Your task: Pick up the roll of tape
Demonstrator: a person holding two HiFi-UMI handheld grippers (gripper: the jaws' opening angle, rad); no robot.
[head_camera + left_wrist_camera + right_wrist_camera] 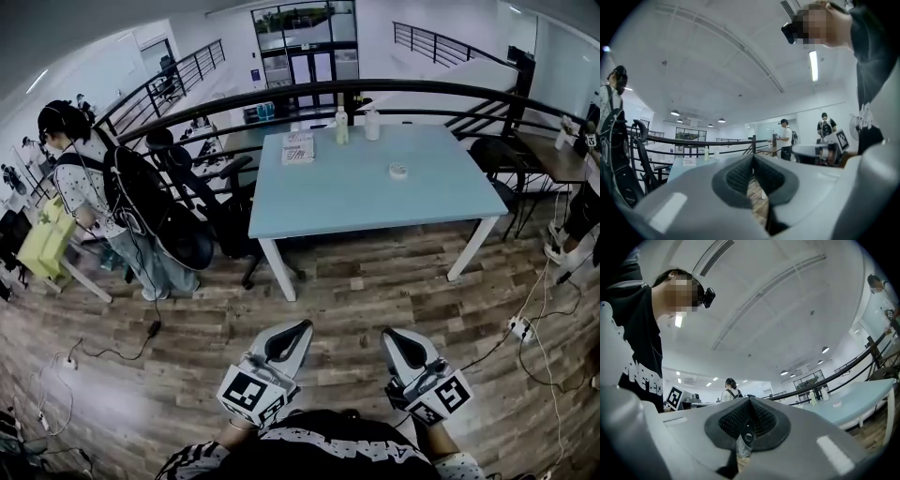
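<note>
Left gripper [298, 330] and right gripper [390, 336] sit at the bottom edge of the head view, over the wooden floor [375, 300]; the jaws of both are closed together with nothing between them; the forearms behind them are cut off by the frame. Beyond stands the light-blue desk [328, 202], well apart from the 2 grippers; the roll of tape [398, 170] lies flat toward its right side, a small pale ring, too small for detail; in the left gripper view it cannot be made out. At the desk's far edge stand a greenish bottle [342, 127] and a white bottle [372, 122], near a stack of papers [298, 147].
</note>
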